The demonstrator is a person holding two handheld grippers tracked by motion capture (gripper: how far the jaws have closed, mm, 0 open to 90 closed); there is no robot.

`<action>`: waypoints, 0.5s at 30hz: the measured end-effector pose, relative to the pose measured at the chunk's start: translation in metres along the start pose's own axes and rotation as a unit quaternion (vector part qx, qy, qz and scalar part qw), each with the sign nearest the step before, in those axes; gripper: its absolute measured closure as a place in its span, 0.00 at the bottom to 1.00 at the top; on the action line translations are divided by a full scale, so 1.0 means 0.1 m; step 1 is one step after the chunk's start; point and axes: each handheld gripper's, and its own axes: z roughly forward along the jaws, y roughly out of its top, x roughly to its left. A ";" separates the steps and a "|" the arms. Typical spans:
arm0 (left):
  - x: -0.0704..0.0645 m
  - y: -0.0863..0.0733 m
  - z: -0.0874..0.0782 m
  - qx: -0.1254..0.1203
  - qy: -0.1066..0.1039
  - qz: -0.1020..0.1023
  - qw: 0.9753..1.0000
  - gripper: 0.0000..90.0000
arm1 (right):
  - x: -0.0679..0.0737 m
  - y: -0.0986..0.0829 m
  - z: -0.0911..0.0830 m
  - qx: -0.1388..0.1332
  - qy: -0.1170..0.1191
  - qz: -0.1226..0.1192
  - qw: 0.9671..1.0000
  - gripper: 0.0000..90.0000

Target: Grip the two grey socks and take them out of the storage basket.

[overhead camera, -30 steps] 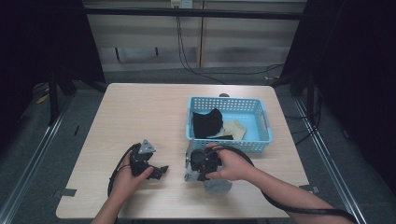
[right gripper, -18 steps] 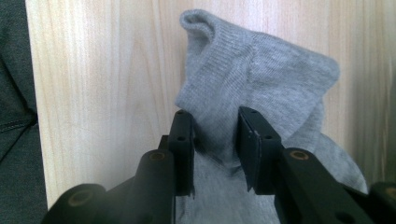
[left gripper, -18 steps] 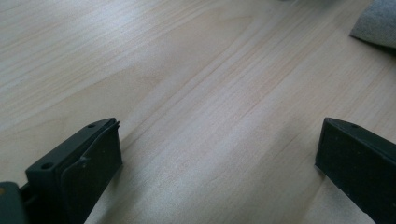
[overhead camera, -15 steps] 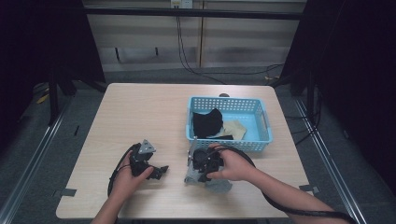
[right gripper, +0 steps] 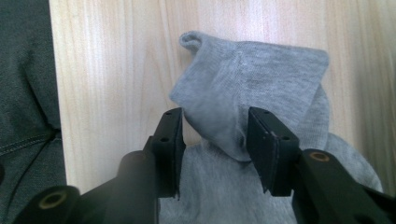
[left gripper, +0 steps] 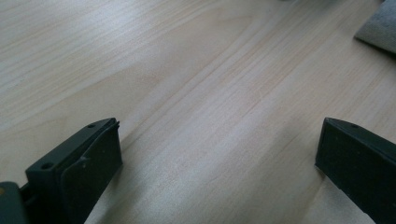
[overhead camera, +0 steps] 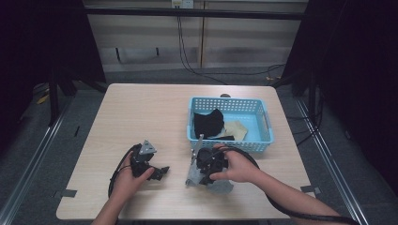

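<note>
Lengthwise between right tongs [right gripper: 215,149], grey sock [right gripper: 252,74], cuff pointing away

The grey sock [right gripper: 247,88] is lying crumpled on the light wooden tabletop [right gripper: 116,60], close to its near edge. It is a soft, heathered knit. One fold is rising up in a peak, with the cuff end curling over at the top, and the rest is spreading flat below. In the high view the grey sock [overhead camera: 219,186] is showing as a pale patch.
</note>
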 end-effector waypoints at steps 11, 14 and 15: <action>0.00 0.00 0.00 -0.001 0.000 0.000 1.000 0.00 | 0.01 -0.08 -0.07 -0.016 -0.006 0.025 1.000 0.32; 0.00 0.00 0.00 0.000 0.000 -0.001 1.000 0.00 | 0.00 -0.12 -0.09 -0.025 -0.006 0.030 0.999 0.29; 0.00 0.00 0.00 0.000 0.000 -0.001 1.000 0.00 | 0.00 -0.13 -0.10 -0.025 -0.006 0.033 0.999 0.28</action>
